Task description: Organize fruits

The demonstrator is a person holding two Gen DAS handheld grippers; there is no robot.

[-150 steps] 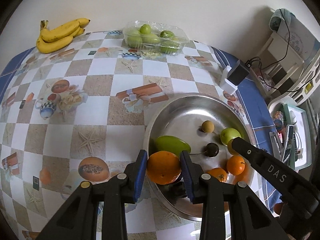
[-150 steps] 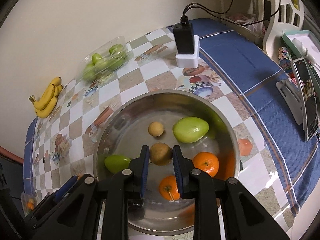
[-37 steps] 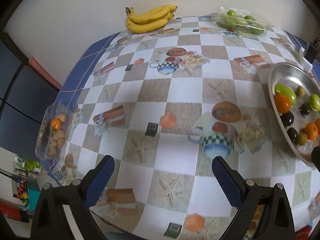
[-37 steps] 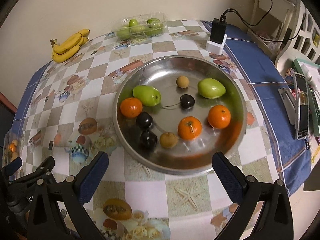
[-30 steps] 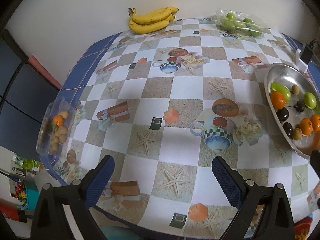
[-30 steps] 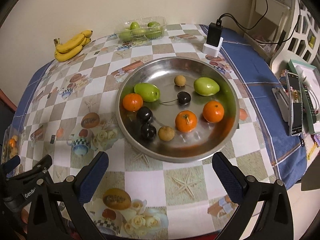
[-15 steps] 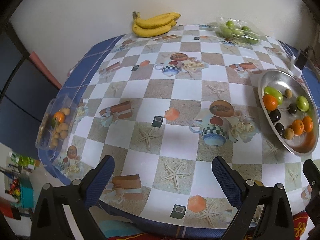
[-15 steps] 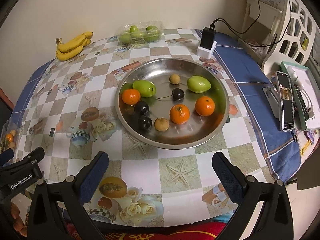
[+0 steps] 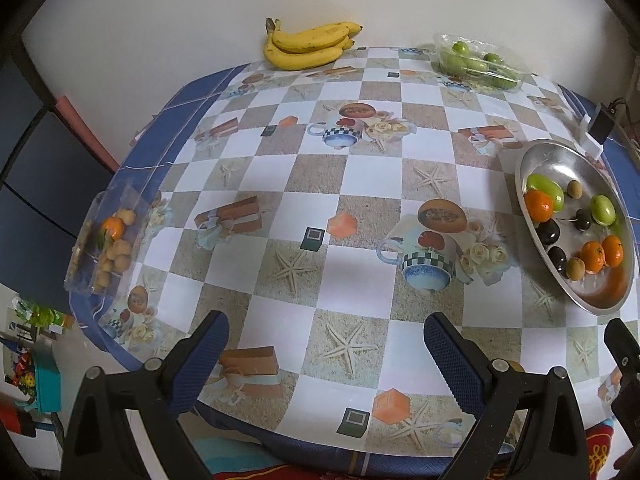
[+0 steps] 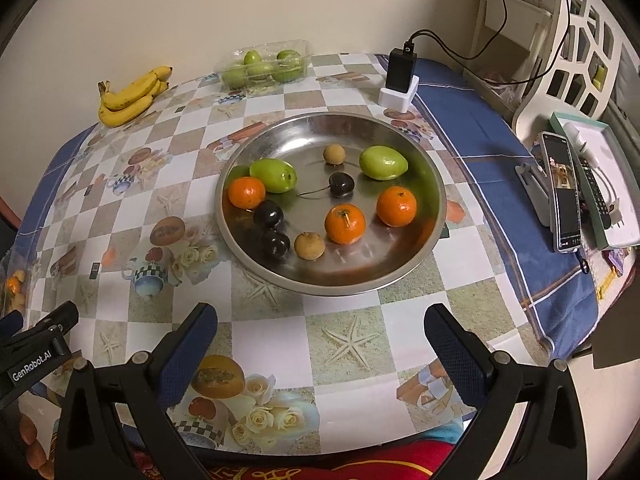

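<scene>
A steel bowl [image 10: 430,176] sits on the checked tablecloth and holds three oranges [image 10: 345,224], two green fruits [image 10: 383,163], three dark cherries [image 10: 341,184] and two small brown fruits [image 10: 309,245]. It also shows at the right of the left wrist view [image 9: 560,158]. My right gripper [image 10: 321,344] is open and empty, above the table's front edge, short of the bowl. My left gripper [image 9: 326,350] is open and empty, well left of the bowl.
Bananas [image 9: 310,45] and a clear tray of green fruits [image 9: 478,63] lie at the back by the wall. A clear box of small fruits [image 9: 106,244] sits at the left table edge. A charger [image 10: 400,78] stands behind the bowl. A phone [image 10: 562,190] lies at the right.
Both grippers let go of their fruit into the bowl, opened wide and drew back and up from the bowl toward the table's front edge.
</scene>
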